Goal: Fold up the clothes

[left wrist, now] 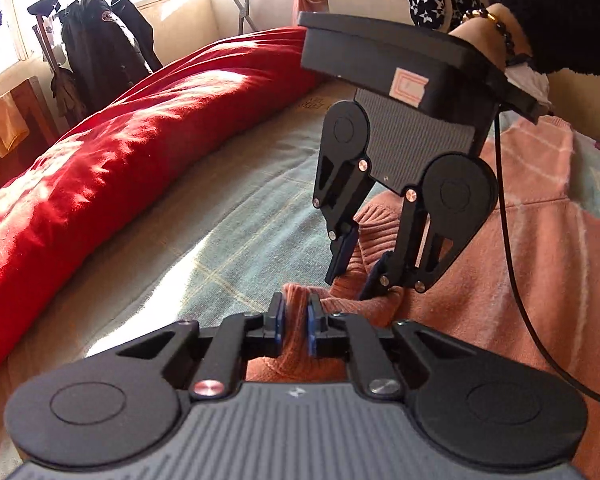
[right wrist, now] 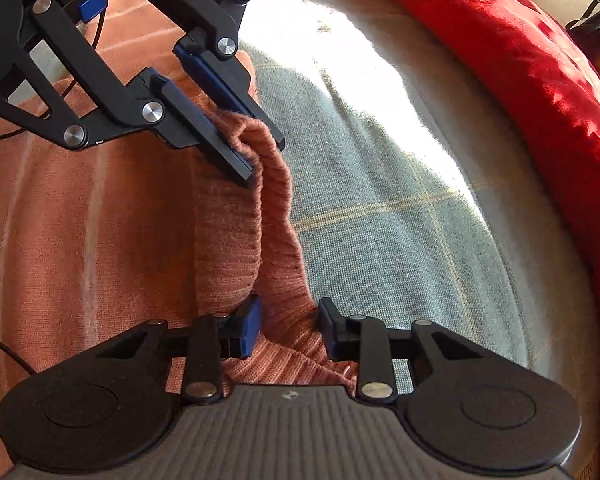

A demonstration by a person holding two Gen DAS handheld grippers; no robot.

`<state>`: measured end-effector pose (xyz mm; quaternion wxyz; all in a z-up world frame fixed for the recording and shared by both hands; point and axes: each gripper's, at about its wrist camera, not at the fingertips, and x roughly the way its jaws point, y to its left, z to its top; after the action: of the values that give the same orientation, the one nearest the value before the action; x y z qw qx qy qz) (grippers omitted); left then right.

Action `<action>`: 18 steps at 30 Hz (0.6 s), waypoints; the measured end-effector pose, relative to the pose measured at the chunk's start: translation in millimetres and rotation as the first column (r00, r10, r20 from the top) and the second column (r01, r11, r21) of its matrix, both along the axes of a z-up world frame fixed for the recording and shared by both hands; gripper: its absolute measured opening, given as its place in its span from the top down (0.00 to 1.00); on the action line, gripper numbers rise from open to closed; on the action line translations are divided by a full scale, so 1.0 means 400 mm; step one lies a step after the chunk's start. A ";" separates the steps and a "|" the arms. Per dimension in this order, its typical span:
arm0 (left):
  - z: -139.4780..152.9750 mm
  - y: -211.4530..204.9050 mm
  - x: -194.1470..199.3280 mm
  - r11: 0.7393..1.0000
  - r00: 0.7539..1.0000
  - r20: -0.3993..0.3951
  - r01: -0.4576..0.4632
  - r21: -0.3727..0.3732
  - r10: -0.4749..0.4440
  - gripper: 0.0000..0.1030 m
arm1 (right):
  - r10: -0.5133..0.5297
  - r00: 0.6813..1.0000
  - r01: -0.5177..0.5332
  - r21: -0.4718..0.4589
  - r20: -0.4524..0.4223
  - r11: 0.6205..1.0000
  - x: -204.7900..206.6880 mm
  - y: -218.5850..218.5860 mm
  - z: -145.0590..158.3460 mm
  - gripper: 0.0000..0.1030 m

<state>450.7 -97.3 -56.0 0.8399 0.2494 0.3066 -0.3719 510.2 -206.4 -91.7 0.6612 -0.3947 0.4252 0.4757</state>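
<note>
My left gripper [left wrist: 296,322] is closed on the ribbed hem of the sweater [left wrist: 520,264]; my right gripper [right wrist: 288,330] straddles the same hem farther along, its pads apart and not pinching. The sweater lies spread on the bed [right wrist: 380,200], hem bunched and raised beside the red duvet [left wrist: 120,140]. Most of it is out of view, so any folds made cannot be judged.

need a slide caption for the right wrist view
Left gripper pinches the pink knit sweater's ribbed edge; right gripper straddles it, jaws apart, over the bed.
</note>
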 end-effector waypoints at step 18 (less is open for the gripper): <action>-0.049 0.039 0.099 0.961 0.961 -0.009 -0.275 -0.036 0.275 0.79 | -0.251 0.891 0.254 0.042 0.379 0.966 0.007 0.015 -0.021 0.76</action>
<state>490.3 -81.7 -75.4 0.8873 0.1882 0.3328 -0.2577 512.9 -200.6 -100.1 0.7855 -0.4239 0.3383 0.2981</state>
